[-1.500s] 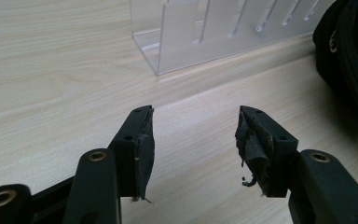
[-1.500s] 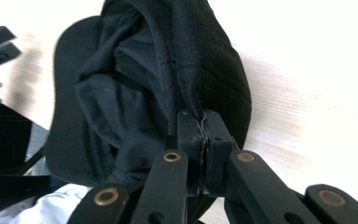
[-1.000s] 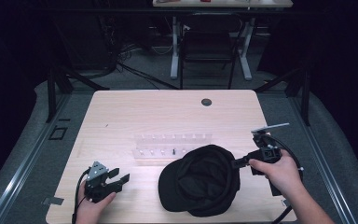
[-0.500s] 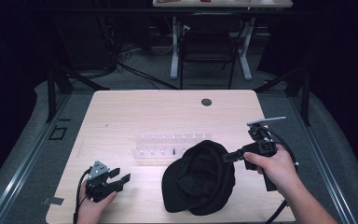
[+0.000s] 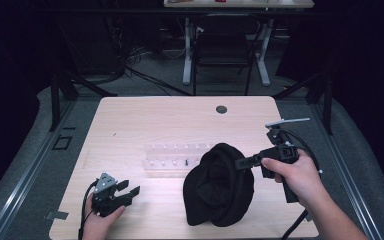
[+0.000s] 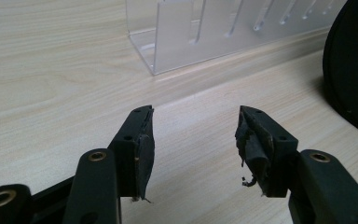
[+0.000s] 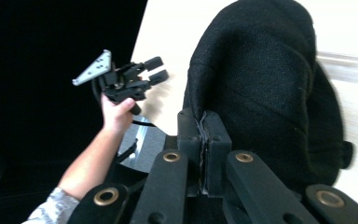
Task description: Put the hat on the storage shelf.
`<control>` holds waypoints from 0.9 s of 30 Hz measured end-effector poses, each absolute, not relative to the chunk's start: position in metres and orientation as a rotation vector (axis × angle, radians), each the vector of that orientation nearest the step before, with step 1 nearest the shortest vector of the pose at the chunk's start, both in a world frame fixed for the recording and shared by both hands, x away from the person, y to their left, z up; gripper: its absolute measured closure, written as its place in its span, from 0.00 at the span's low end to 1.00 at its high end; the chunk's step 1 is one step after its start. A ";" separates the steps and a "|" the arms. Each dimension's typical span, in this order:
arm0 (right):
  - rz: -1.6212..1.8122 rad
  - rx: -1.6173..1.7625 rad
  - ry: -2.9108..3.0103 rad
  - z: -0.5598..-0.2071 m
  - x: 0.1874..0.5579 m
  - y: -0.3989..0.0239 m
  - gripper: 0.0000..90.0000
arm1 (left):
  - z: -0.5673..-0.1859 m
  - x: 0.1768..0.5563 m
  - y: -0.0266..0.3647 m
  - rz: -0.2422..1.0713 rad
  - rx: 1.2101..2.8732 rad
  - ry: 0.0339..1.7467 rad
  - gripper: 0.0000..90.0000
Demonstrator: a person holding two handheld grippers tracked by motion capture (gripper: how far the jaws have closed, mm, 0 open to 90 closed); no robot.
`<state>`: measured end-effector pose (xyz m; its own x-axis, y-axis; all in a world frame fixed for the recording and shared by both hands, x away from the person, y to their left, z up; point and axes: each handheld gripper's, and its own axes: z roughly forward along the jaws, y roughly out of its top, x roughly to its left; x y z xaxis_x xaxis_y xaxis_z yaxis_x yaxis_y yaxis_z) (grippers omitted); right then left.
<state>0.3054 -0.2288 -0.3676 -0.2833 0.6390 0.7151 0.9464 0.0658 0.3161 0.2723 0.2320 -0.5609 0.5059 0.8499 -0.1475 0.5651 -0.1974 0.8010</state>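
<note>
While pinched at its edge by the clenched right gripper [image 5: 244,162], black cap [image 5: 220,185] hung tilted over the table [image 5: 145,117], beside clear rack [image 5: 172,155]; left gripper [image 5: 130,191] gaped, empty.

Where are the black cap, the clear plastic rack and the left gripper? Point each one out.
black cap [image 5: 220,190]: high view, on the middle of its crown.
clear plastic rack [image 5: 167,159]: high view, on its slotted middle.
left gripper [image 5: 130,188]: high view, midway between its open fingertips.
</note>
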 end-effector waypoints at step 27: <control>-1.181 -1.567 -1.902 -0.327 0.308 -0.239 0.98 | -0.560 0.268 0.234 0.425 1.885 1.172 0.52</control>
